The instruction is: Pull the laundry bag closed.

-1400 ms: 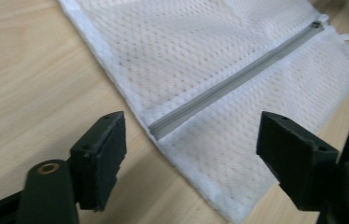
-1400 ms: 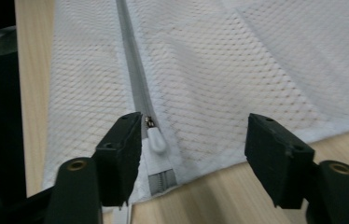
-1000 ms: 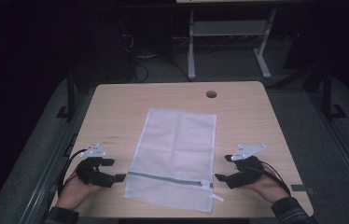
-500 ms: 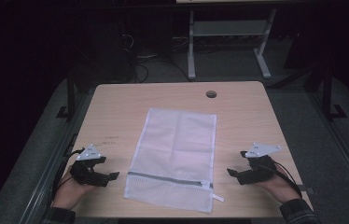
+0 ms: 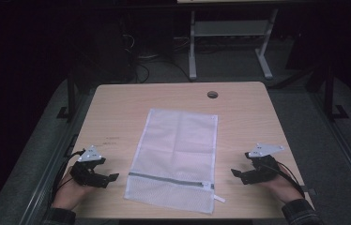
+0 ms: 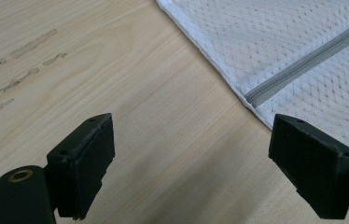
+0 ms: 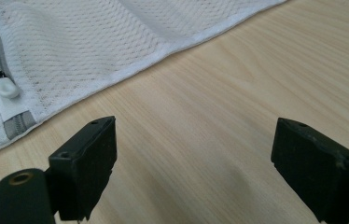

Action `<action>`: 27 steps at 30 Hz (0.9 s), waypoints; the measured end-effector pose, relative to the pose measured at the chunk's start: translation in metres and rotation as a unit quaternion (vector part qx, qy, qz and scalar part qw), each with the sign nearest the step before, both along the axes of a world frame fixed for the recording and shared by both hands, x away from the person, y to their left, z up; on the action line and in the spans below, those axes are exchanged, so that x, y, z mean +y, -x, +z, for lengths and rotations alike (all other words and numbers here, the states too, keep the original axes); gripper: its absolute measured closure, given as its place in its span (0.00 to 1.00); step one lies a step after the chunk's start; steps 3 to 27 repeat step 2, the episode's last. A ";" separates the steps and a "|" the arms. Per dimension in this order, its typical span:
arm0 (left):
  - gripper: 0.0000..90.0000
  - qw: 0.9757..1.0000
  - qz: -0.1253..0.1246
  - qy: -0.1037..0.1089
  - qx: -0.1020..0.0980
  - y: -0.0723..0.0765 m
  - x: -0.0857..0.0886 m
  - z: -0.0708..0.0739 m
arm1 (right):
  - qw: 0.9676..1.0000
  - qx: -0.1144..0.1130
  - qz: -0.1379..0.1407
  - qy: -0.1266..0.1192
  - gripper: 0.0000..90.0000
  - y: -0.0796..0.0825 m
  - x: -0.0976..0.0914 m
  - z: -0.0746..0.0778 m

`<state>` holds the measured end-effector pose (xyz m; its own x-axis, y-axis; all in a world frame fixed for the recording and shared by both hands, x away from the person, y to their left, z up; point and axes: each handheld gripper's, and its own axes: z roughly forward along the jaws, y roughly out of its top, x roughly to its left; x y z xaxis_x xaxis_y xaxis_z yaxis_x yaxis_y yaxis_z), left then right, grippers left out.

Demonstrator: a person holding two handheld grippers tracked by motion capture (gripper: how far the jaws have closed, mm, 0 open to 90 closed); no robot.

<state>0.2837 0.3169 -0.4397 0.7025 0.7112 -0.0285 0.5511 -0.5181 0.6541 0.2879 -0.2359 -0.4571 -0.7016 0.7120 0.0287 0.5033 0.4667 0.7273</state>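
Beside the mesh bag [image 5: 176, 159], both grippers [image 5: 109, 177] [image 5: 235, 174] are held with fingers spread; its zipper pull [image 7: 5, 87] would best be pinched squarely.

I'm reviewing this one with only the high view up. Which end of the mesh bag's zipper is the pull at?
Observer: In the right gripper view the white zipper pull sits at the zipper's end, on the right gripper's side of the mesh bag.
Operator: Is the right gripper touching the bag?
Observer: No. Its jaws stand wide open over bare table.
Operator: And the left gripper?
Observer: Open too, with the bag's edge and grey zipper just ahead.
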 end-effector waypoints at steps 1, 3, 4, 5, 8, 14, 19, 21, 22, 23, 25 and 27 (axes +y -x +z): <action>0.15 1.000 0.000 -0.001 0.001 0.000 0.000 0.000 | 1.000 0.000 0.000 0.000 0.15 0.000 0.000 0.000; 0.15 1.000 0.000 -0.002 0.002 0.000 0.000 0.000 | 1.000 0.000 0.000 -0.001 0.15 0.000 0.000 0.000; 0.15 1.000 0.000 -0.002 0.002 0.000 0.000 0.000 | 1.000 0.000 0.000 -0.001 0.15 0.000 0.000 0.000; 0.15 1.000 0.000 -0.002 0.002 0.000 0.000 0.000 | 1.000 0.000 0.000 -0.001 0.15 0.000 0.000 0.000; 0.15 1.000 0.000 -0.002 0.002 0.000 0.000 0.000 | 1.000 0.000 0.000 -0.001 0.15 0.000 0.000 0.000; 0.15 1.000 0.000 -0.002 0.002 0.000 0.000 0.000 | 1.000 0.000 0.000 -0.001 0.15 0.000 0.000 0.000; 0.15 1.000 0.000 -0.002 0.002 0.000 0.000 0.000 | 1.000 0.000 0.000 -0.001 0.15 0.000 0.000 0.000; 0.15 1.000 0.000 -0.002 0.002 0.000 0.000 0.000 | 1.000 0.000 0.000 -0.001 0.15 0.000 0.000 0.000; 0.15 1.000 0.000 -0.002 0.002 0.000 0.000 0.000 | 1.000 0.000 0.000 -0.001 0.15 0.000 0.000 0.000; 0.15 1.000 0.000 -0.002 0.002 0.000 0.000 0.000 | 1.000 0.000 0.000 -0.001 0.15 0.000 0.000 0.000; 0.15 1.000 0.000 -0.002 0.002 0.000 0.000 0.000 | 1.000 0.000 0.000 -0.001 0.15 0.000 0.000 0.000; 0.15 1.000 0.000 -0.002 0.002 0.000 0.000 0.000 | 1.000 0.000 0.000 -0.001 0.15 0.000 0.000 0.000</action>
